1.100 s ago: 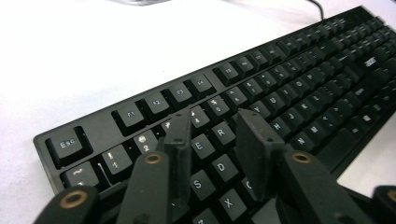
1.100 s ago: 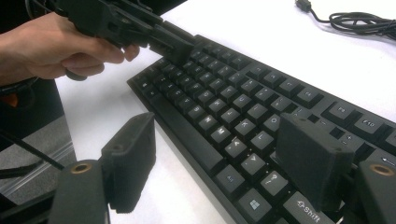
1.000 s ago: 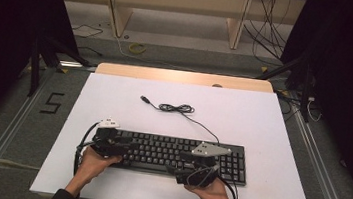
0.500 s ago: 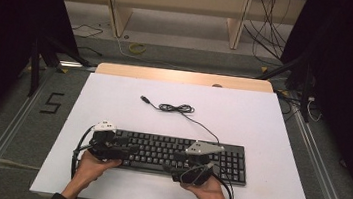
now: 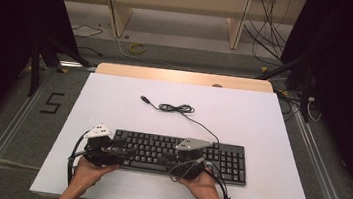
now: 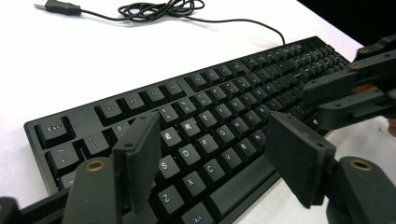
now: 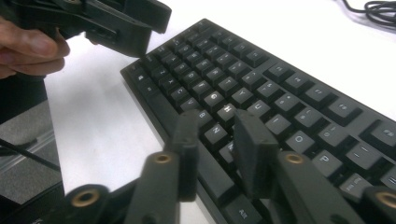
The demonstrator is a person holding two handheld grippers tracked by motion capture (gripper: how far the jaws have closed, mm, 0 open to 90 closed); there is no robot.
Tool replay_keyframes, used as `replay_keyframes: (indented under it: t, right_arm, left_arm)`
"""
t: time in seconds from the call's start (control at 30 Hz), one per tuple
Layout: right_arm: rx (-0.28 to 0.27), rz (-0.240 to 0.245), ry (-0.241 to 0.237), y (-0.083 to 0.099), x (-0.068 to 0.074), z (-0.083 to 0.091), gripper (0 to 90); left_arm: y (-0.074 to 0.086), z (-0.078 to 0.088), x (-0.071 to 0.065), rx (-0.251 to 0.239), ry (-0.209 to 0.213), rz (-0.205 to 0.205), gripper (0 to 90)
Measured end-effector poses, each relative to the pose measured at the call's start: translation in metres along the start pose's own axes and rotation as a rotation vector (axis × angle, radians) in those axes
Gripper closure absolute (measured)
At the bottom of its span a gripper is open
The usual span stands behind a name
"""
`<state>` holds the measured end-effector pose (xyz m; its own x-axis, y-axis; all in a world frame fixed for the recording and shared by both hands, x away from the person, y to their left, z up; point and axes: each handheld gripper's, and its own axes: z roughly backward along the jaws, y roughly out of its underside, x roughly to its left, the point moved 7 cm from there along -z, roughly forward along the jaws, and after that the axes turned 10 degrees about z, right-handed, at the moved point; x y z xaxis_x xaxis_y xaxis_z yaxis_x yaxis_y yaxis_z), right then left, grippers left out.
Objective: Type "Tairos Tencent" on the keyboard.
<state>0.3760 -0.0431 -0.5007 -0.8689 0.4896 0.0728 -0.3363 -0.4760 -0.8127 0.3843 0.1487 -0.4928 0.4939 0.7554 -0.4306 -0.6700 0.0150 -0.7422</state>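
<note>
While both grippers hover, keyboard [image 5: 183,155] near table's [image 5: 115,92] front edge

Black keyboard [image 5: 178,155], flat on white table [image 5: 271,130]

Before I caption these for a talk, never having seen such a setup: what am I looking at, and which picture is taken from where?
A person sits at a white table with a hand-held gripper in each hand: a two-jaw clamp with its own camera. The wide picture comes from a fixed camera overhead; the other two look along each clamp's black jaws. On the table lies a black keyboard, its cable coiled behind it and unplugged. The left hand-held gripper hovers over the letter keys, jaws wide, having just been opening. The right hand-held gripper has just been closing, jaws narrow, above the keys near the space bar. Neither holds anything.
</note>
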Motion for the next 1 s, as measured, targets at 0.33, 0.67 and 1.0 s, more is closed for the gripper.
replay_keyframes:
  t: [0.33,0.67,1.0]
  right_arm:
    - [0.046,0.017,0.012,-0.001,0.001,-0.02,88.1]
    - [0.088,0.019,0.02,-0.001,0.001,-0.038,90.0]
    - [0.121,0.024,0.034,0.004,0.001,-0.046,90.0]
  left_arm:
    - [0.007,0.005,-0.005,-0.017,0.024,-0.014,34.0]
    - [0.011,0.008,-0.006,-0.026,0.021,-0.023,33.0]
    - [0.013,0.008,-0.005,-0.021,0.02,-0.024,32.4]
